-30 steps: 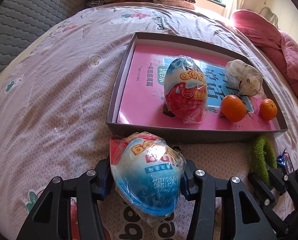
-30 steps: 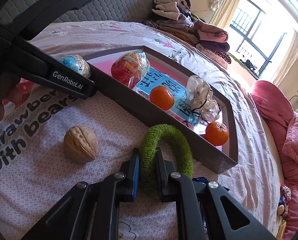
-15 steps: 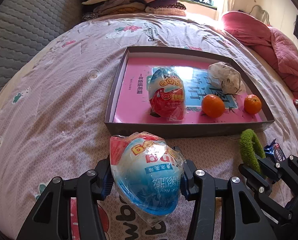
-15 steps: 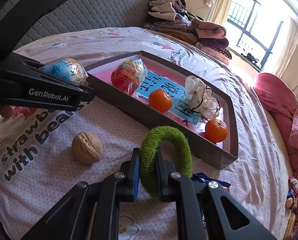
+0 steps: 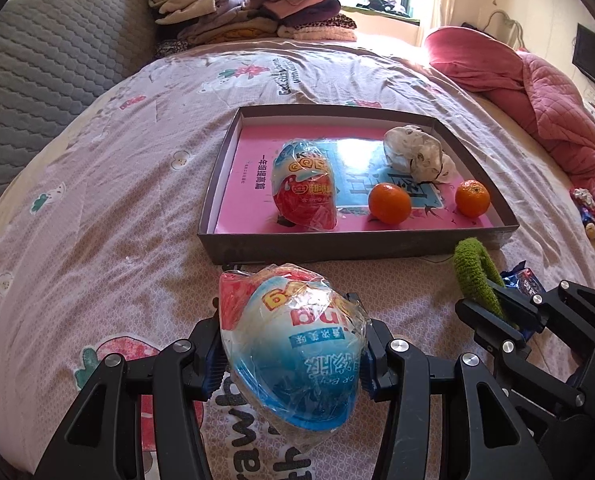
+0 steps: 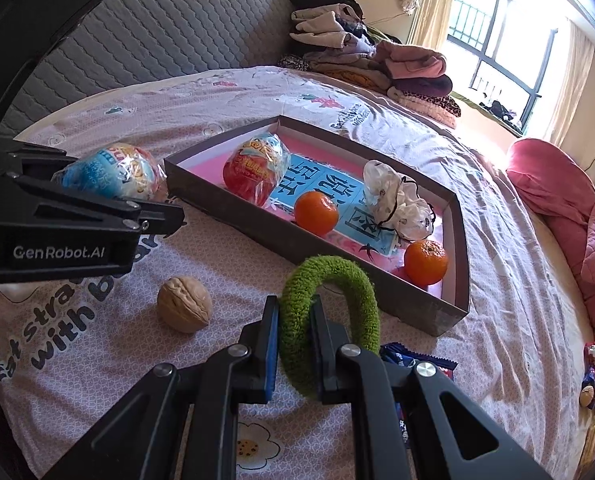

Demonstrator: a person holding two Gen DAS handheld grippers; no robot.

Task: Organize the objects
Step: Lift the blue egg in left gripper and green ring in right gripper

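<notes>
Blue and white, the wrapped toy egg [image 5: 293,354] sits squeezed tight in my left tongs [image 5: 291,364], lifted over the pink bed sheet [image 5: 109,200] just near the front wall of the brown tray [image 5: 357,246]. My right tongs [image 6: 294,354] pinch the fuzzy green ring [image 6: 329,312], which stands up on end, near the tray's right corner. I think both things go straight ahead and over that low wall, and the left tongs are closer to the open pink spot on the tray's left side.
</notes>
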